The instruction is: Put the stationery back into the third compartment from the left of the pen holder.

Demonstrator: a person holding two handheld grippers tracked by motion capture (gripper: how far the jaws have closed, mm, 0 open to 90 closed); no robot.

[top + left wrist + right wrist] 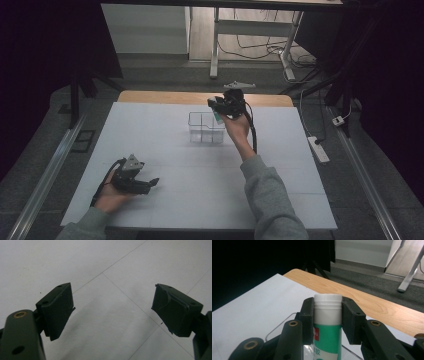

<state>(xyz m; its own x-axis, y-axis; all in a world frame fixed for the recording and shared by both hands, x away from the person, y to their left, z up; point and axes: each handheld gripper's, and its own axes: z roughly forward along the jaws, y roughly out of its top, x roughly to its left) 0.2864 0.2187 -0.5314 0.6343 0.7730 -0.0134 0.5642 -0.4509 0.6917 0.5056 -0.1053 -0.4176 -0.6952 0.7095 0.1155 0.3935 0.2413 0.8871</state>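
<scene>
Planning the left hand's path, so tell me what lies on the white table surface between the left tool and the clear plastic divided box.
Nothing: in the high view, only bare white table surface separates the left tool from the clear plastic divided box.

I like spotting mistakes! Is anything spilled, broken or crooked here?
Nothing stands out. The right claw holds a green-and-white bottle above the clear box, which sits upright on the white table. The left claw is open.

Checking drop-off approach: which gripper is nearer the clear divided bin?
Right. The right gripper, holding a glue stick, is at the clear divided bin's far right corner; the left gripper rests far off, near the table's front left.
</scene>
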